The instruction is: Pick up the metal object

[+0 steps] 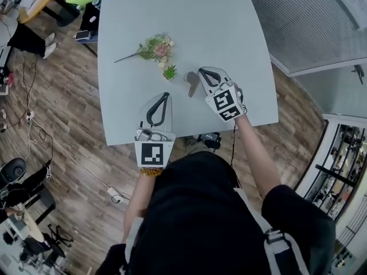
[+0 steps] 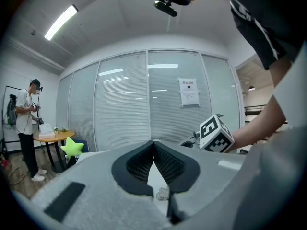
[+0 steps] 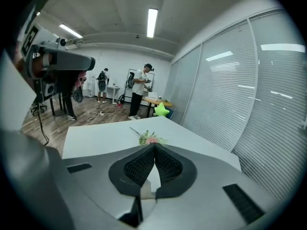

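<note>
Room: an office with a wood-plank floor and a glass partition with blinds; a person stands far off by other furniture
Surface: a pale grey square table, mostly bare
On the table: an artificial flower sprig toward the far side, a small green potted plant just nearer than it, and the metal object
Metal object: a dull grey piece lying flat on the tabletop, near the potted plant and just to the left of the right gripper's tip; it is between no jaws, and its exact shape is too small to tell
Right gripper: held low over the table beside the metal object, jaws pressed together tip to tip with nothing between them; its own view looks over the table toward the flower sprig and does not show the object
Left gripper: near the table's near edge, apart from the object, jaws likewise closed on nothing
Done so far: by my reading only the approach, since the right gripper is next to the object and the object lies unlifted
Left to do: the jaws must part, straddle the object, close on it and raise it clear of the table
Watch for: a flat piece on a smooth top may slide away from the tips instead of seating between the pads
</note>
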Tool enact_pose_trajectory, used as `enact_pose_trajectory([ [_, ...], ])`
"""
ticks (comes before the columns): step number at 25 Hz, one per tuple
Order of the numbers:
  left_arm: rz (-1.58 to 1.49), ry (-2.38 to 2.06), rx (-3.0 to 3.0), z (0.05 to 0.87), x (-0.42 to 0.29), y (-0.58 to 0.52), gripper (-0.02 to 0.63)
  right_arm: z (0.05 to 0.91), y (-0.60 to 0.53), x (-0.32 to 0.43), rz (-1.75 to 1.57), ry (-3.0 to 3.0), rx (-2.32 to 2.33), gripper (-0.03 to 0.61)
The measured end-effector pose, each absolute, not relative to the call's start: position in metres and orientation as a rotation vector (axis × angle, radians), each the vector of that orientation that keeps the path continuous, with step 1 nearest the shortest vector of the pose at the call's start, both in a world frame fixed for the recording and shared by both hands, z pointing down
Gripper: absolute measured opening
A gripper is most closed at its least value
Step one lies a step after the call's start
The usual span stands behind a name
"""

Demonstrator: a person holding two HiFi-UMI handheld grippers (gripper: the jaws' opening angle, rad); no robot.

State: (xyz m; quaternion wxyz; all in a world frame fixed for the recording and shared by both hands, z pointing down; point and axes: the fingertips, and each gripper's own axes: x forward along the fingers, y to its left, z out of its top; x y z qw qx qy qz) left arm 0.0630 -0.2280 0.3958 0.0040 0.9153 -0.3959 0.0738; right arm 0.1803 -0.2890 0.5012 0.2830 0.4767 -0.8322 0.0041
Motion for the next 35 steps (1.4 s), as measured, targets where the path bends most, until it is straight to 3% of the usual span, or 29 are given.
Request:
enact_pose_trajectory([
  [7,0.252,-1.268,2.790,0.414,0.055,-0.229,0.005,0.550,-0.294,0.162,-0.026,-2.220,1.046,0.010],
  [18,0.331,-1.343,2.762,0.429,0.035,-0.236,0.005,0.627,-0.308,0.178,0.201,-2.147,0.934,0.045],
  [23,0.341,-1.376,2.735,0.431,0.028,-0.236,0.005,0.659,-0.312,0.176,0.276,-2.111,0.870,0.086],
  [30,0.347,-1.412,2.701,0.436,0.014,-0.236,0.005,0.692,-0.314,0.175,0.325,-2.031,0.858,0.233],
  [35,0.360,-1.403,2.717,0.440,0.020,-0.232,0.005,0.710,-0.308,0.177,0.351,-1.996,0.840,0.261],
])
